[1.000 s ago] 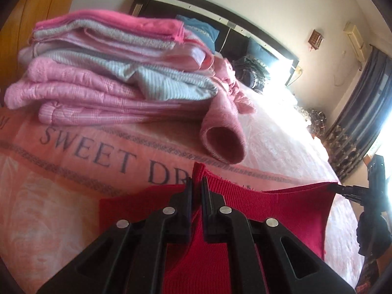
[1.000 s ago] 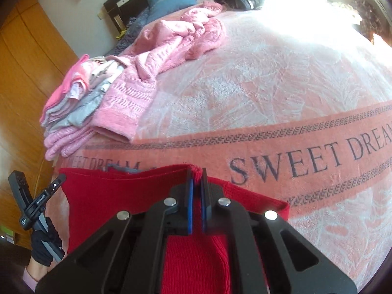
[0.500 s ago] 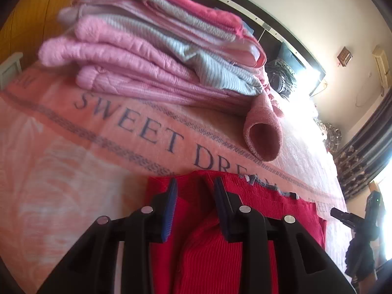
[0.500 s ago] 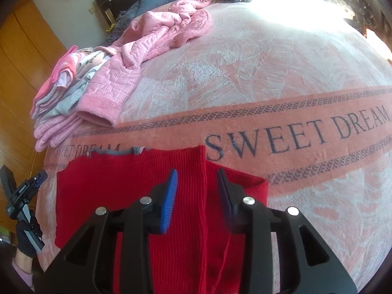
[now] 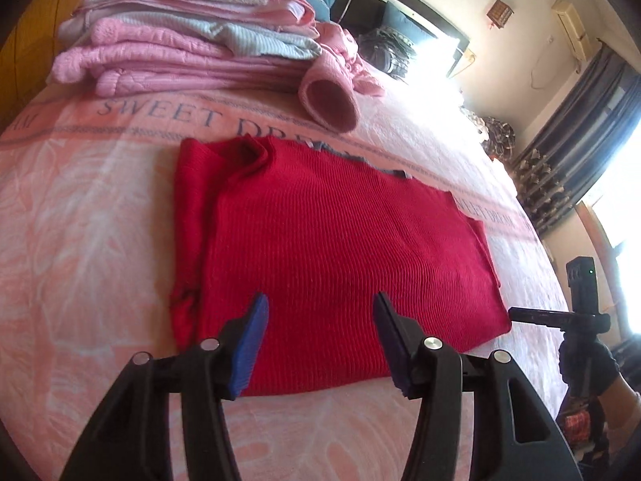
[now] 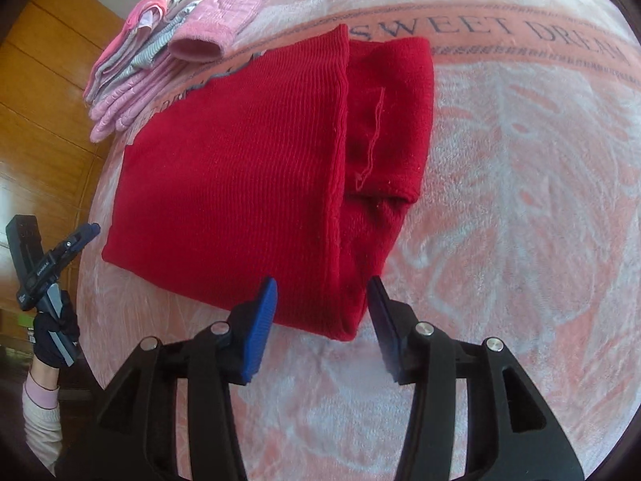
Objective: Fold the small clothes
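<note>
**Red sweater folded on the bed, both grippers empty**

One red sweater (image 5: 328, 248) lay folded on the pink bedspread (image 5: 80, 240), below its "SWEET DREAM" band. Two grippers hovered at its near edge: the left gripper (image 5: 320, 340) and right gripper (image 6: 322, 322), both spread wide, holding nothing. One stack of folded pink clothes (image 5: 180, 36) sat beyond.

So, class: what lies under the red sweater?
The pink blanket shows around the red sweater, with a grey edge peeking from its far side. Anything else beneath is covered.
</note>
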`<state>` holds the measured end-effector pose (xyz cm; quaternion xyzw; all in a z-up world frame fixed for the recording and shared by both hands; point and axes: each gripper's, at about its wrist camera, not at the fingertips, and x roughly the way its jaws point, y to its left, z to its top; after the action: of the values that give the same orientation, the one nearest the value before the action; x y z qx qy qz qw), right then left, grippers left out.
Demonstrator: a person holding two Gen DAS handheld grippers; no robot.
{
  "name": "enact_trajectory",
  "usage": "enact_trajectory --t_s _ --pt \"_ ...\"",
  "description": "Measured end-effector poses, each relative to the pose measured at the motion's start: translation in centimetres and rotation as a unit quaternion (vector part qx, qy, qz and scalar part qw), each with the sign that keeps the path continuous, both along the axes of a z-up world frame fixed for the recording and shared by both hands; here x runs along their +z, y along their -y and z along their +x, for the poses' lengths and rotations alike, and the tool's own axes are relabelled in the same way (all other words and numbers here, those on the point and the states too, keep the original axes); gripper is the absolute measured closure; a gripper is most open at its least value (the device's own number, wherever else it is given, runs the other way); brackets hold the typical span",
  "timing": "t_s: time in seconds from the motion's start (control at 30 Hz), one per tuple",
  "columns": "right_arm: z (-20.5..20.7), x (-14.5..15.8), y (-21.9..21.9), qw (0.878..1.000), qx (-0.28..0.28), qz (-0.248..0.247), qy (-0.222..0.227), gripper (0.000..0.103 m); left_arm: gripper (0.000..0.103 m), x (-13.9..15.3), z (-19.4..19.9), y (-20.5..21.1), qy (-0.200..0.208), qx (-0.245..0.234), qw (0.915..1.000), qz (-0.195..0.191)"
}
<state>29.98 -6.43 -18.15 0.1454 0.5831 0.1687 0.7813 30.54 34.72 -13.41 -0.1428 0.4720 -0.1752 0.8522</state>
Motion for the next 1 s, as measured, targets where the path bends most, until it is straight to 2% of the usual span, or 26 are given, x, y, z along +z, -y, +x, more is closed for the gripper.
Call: enact_trajectory --t_s 0.03,0.1,0.13,0.2,0.27,0.33,0.4,0.47,0.53,0.6,0.73,0.8,0.9,1.0 --pt "0.1 -0.4 -0.1 1.000 0.000 0.016 -0.001 0.067 0.047 -0.8 0.1 0.3 -0.006 -0.001 1.0000 0.006" --pt "0.1 -1.2 -0.5 1.000 0.011 0.023 -0.015 0.093 0.047 -2.1 0.4 1.0 -0.022 -0.011 0.9994 0.025" --pt "0.0 -1.1 -0.6 1.000 0.016 0.017 -0.017 0.097 0.047 -2.5 0.4 1.1 -0.024 -0.013 0.9991 0.031" --pt "-0.5 -0.2 0.0 0.999 0.019 0.033 -0.008 0.099 0.046 -3.0 0.3 0.8 -0.027 -0.010 0.9993 0.023" --pt "-0.9 0.2 0.5 1.000 0.023 0.011 -0.005 0.100 0.046 -3.4 0.2 0.3 -0.029 -0.012 0.9992 0.022" --pt "-1.1 -0.9 1.1 1.000 0.024 -0.004 -0.019 0.100 0.046 -3.7 -0.1 0.2 -0.023 -0.019 0.9991 0.029" --pt "-1.2 -2.3 1.6 0.999 0.018 0.007 -0.032 0.099 0.046 -3.8 -0.4 0.3 -0.018 -0.023 0.9990 0.033" --pt "-1.0 -2.3 1.9 0.999 0.019 0.020 -0.039 0.099 0.046 -3.7 -0.5 0.5 -0.017 -0.023 0.9988 0.039" --pt "-0.8 -0.8 2.0 0.999 0.024 0.024 -0.026 0.092 0.046 -3.1 -0.4 0.5 -0.017 -0.019 0.9990 0.036" --pt "-0.4 1.1 2.4 1.000 0.022 0.020 0.001 0.076 0.046 -2.1 -0.2 0.5 -0.007 -0.017 0.9996 0.023" --pt "2.6 3.3 2.7 0.999 -0.003 0.037 0.033 0.072 0.045 0.0 1.4 0.9 0.019 -0.006 0.9997 0.013" --pt "4.7 3.3 2.1 0.999 -0.011 0.024 0.038 0.071 0.042 0.3 2.5 1.3 0.023 -0.001 0.9996 0.014" --pt "7.6 2.1 1.2 0.999 -0.024 0.011 0.027 0.071 0.042 -0.1 3.9 1.5 0.022 0.006 0.9996 0.017" --pt "9.2 0.2 0.7 0.999 -0.038 0.005 0.006 0.071 0.041 -1.5 5.1 1.1 0.003 0.020 0.9998 0.008"
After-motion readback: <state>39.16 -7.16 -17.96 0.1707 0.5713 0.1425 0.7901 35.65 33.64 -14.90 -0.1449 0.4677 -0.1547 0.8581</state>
